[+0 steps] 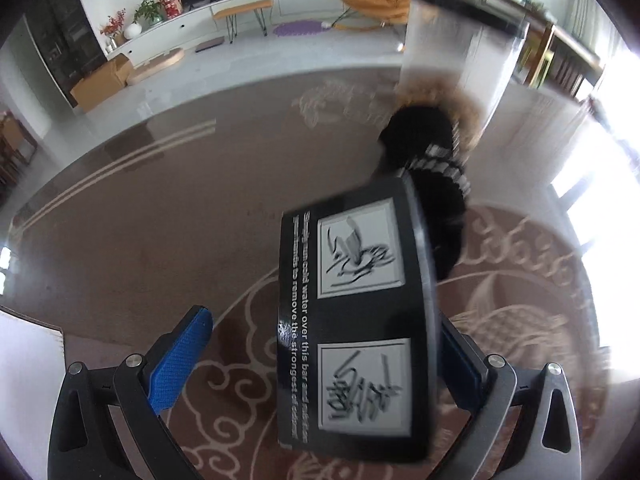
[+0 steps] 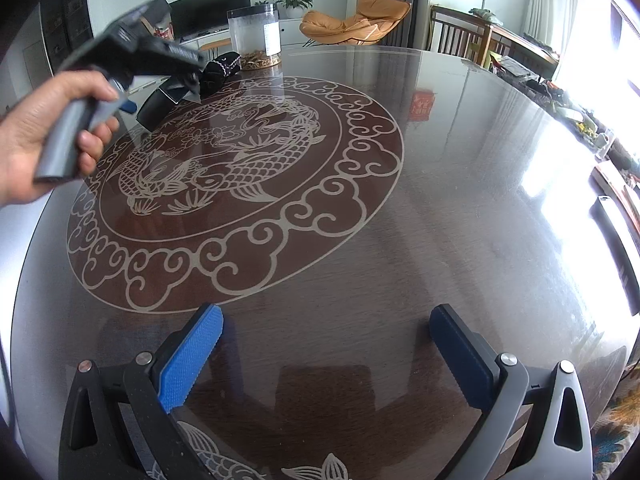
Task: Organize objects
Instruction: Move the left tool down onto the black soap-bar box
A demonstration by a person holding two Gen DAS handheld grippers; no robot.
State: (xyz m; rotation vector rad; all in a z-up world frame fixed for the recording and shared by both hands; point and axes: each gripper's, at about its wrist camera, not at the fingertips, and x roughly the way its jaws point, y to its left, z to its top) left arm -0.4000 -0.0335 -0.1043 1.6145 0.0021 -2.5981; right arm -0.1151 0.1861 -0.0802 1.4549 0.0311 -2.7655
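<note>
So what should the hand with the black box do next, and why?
Probably close the left gripper on the black box: the box sits between its blue pads, touching only one, with a gap on the other side, so it isn't gripped firmly yet.

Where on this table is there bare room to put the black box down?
Most of the table is bare: the fish medallion and the wide stretch right of it, up to the right gripper. The far left edge is crowded: jar, black pouch and box sit close together.

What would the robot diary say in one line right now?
left claw: open around black box | right claw: open, empty | jar: upright on table
</note>
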